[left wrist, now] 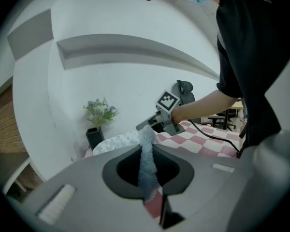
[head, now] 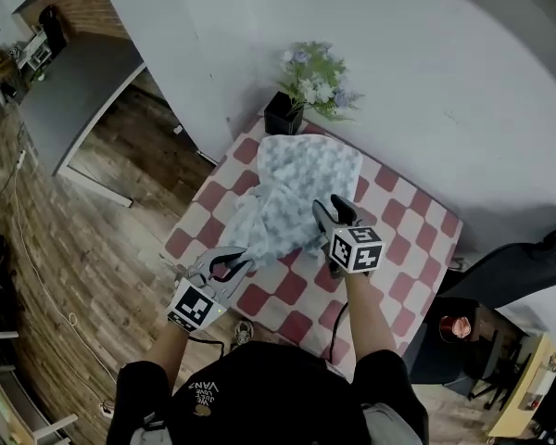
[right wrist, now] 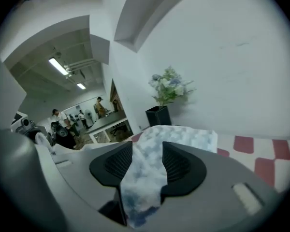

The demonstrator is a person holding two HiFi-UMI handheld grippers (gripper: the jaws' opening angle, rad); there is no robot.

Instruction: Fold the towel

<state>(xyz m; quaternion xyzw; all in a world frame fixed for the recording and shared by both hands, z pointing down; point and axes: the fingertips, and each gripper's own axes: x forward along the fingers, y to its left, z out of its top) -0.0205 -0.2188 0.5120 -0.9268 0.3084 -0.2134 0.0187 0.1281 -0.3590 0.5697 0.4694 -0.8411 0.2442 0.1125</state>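
A staged home corner inside an open-plan office or lab

A small table under a red-and-white checked cloth (head: pixel 417 221) stands against a plain white wall (head: pixel 426 82), with a black square vase (head: pixel 283 114) of pale artificial flowers (head: pixel 317 77) on it. Around it lie a wood-plank floor (head: pixel 93 239) and a loose cable (head: pixel 37 276). Further off are a brick wall (head: pixel 83 3), ceiling strip lights (right wrist: pixel 58 65), a long grey desk (right wrist: pixel 106 122) with people standing (right wrist: pixel 100 105) near it, and a black office chair (left wrist: pixel 185 87).

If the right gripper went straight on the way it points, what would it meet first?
Likely the rest of the fluffy pale-blue towel it grips; beyond stands the black flower pot, depth unclear.
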